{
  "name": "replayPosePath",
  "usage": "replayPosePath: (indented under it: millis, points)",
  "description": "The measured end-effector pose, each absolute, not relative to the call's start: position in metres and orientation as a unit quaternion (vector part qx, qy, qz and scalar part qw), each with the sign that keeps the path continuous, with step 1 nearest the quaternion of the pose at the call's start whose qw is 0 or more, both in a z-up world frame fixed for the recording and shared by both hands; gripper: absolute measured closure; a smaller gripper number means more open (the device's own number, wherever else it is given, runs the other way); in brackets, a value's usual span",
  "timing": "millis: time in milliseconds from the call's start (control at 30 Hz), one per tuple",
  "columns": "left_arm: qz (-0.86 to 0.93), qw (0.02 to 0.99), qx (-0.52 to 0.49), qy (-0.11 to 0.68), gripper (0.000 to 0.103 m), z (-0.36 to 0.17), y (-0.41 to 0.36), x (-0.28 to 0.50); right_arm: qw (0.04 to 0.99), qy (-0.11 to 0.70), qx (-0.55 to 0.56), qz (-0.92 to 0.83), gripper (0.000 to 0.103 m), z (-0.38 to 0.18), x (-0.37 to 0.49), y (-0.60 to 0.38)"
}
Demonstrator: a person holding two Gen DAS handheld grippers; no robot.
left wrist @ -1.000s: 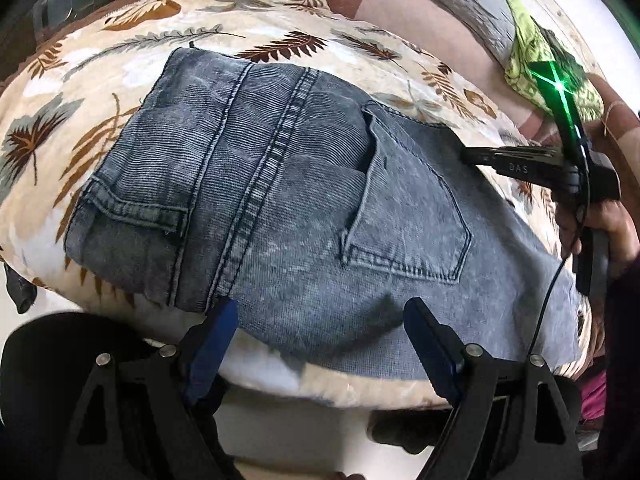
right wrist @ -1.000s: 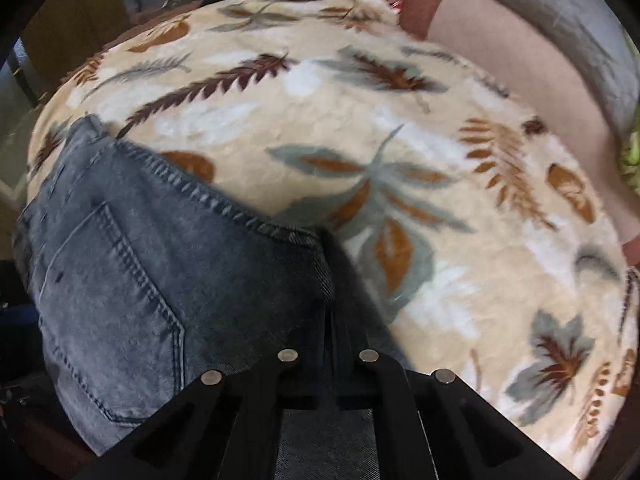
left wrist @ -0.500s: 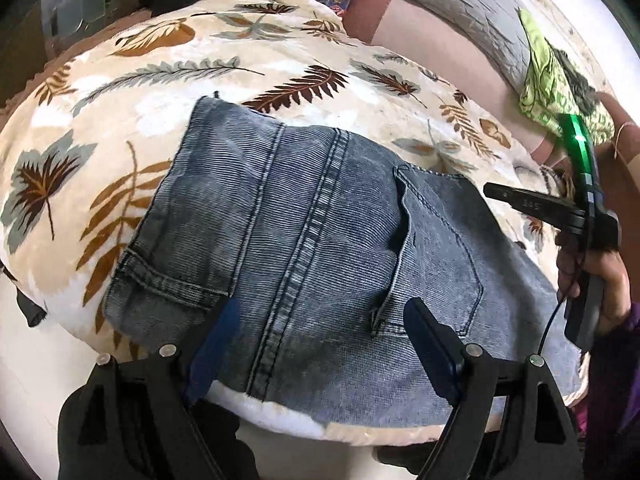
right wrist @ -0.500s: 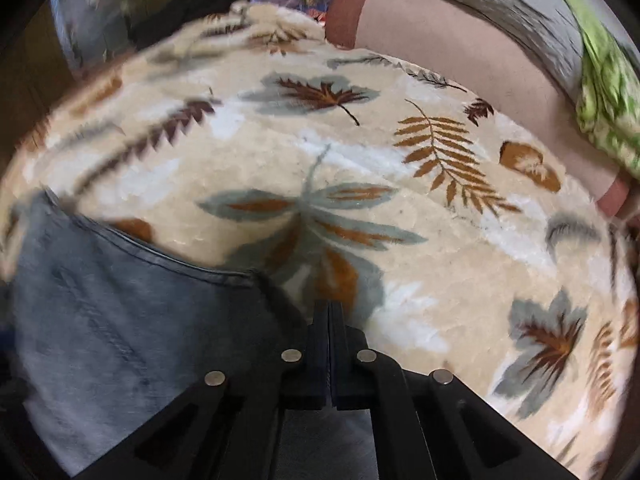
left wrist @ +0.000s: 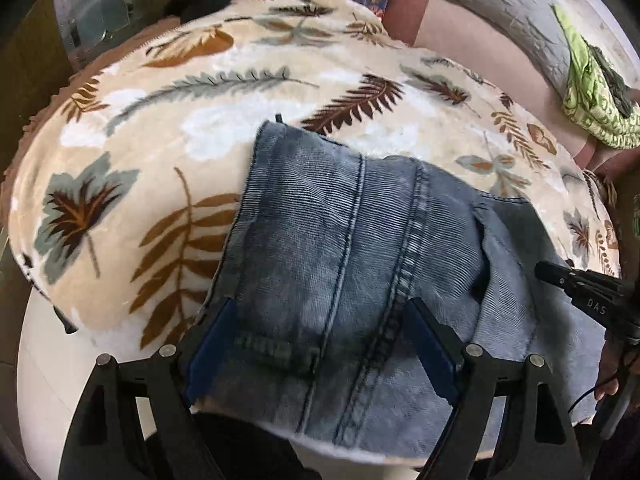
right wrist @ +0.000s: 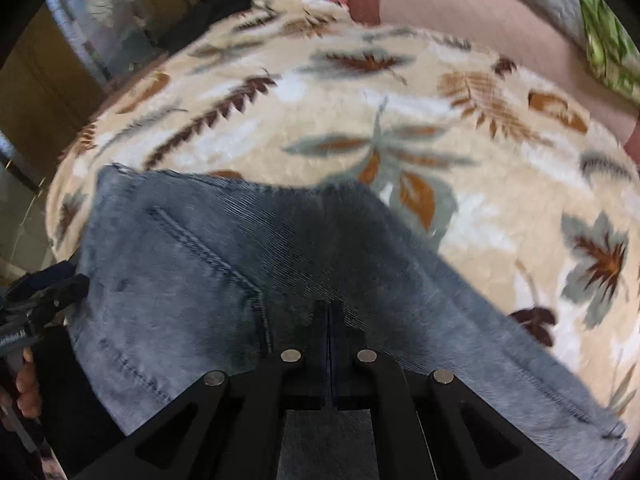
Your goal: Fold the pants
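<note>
Two grippers at work on folded jeans (left wrist: 360, 248) lying at the near edge of a leaf-print blanket (left wrist: 160, 152). Right gripper (right wrist: 329, 320) pinched tight on denim, probably a fold edge. Left gripper (left wrist: 320, 340) spread wide, straddling the hem, gripping nothing. Best done by lowering the left, pinching the matching edge, then carrying both level to keep seams aligned.

We cannot see if the right gripper (right wrist: 329, 316) pinches the jeans (right wrist: 192, 280); its 2 fingers hide the cloth between them. The jeans' near edge is cut off. The blanket (right wrist: 400, 92) looks blurry.
</note>
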State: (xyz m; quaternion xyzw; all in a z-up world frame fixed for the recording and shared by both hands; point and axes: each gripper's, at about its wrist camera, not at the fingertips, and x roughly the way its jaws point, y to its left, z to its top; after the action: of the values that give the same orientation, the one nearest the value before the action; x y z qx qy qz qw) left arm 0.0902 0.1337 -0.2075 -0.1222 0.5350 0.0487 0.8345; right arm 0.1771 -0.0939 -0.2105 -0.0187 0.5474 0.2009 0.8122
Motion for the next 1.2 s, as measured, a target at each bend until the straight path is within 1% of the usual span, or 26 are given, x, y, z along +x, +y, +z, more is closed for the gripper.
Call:
replayPosePath:
  millis: [67, 167, 300, 467, 633, 733, 867, 933, 1000, 1133, 1200]
  points:
    - [0.053, 0.826, -0.128, 0.546, 0.018, -0.217, 0.139, 0.096, 0.816, 0.548, -0.021, 0.184, 0.102, -0.218, 0.186, -0.092]
    - [0.071, 0.831, -0.128, 0.537, 0.018, -0.217, 0.147, 0.104, 0.82, 0.546, -0.018, 0.17, 0.102, -0.222, 0.197, -0.091]
    - [0.085, 0.818, -0.162, 0.545, 0.016, -0.219, 0.158, 0.103, 0.83, 0.536, -0.005, 0.156, 0.102, -0.211, 0.193, -0.094]
    - [0.081, 0.851, -0.108, 0.507, 0.016, -0.19, 0.137, 0.075, 0.845, 0.509, 0.025, 0.16, 0.102, -0.198, 0.148, -0.123]
    - [0.021, 0.869, -0.076, 0.488, 0.016, -0.17, 0.091, 0.06, 0.84, 0.52, 0.053, 0.147, 0.102, -0.209, 0.104, -0.159]
    - [0.01, 0.863, -0.044, 0.504, 0.016, -0.178, 0.068, 0.059, 0.836, 0.532, 0.051, 0.125, 0.101, -0.222, 0.082, -0.182]
    - [0.013, 0.834, -0.029, 0.55, 0.016, -0.206, 0.058, 0.065, 0.838, 0.529, 0.068, 0.115, 0.101, -0.226, 0.058, -0.209]
    - [0.018, 0.829, -0.02, 0.558, 0.016, -0.216, 0.057, 0.065, 0.84, 0.53, 0.065, 0.099, 0.101, -0.227, 0.048, -0.222]
    - [0.02, 0.833, -0.007, 0.553, 0.013, -0.217, 0.054, 0.062, 0.841, 0.53, 0.064, 0.088, 0.101, -0.228, 0.038, -0.234]
    - [0.029, 0.826, 0.007, 0.563, 0.013, -0.213, 0.047, 0.065, 0.841, 0.532, 0.077, 0.063, 0.101, -0.229, 0.026, -0.257]
    - [0.028, 0.835, 0.018, 0.549, 0.013, -0.2, 0.038, 0.065, 0.844, 0.528, 0.08, 0.04, 0.101, -0.227, 0.02, -0.27]
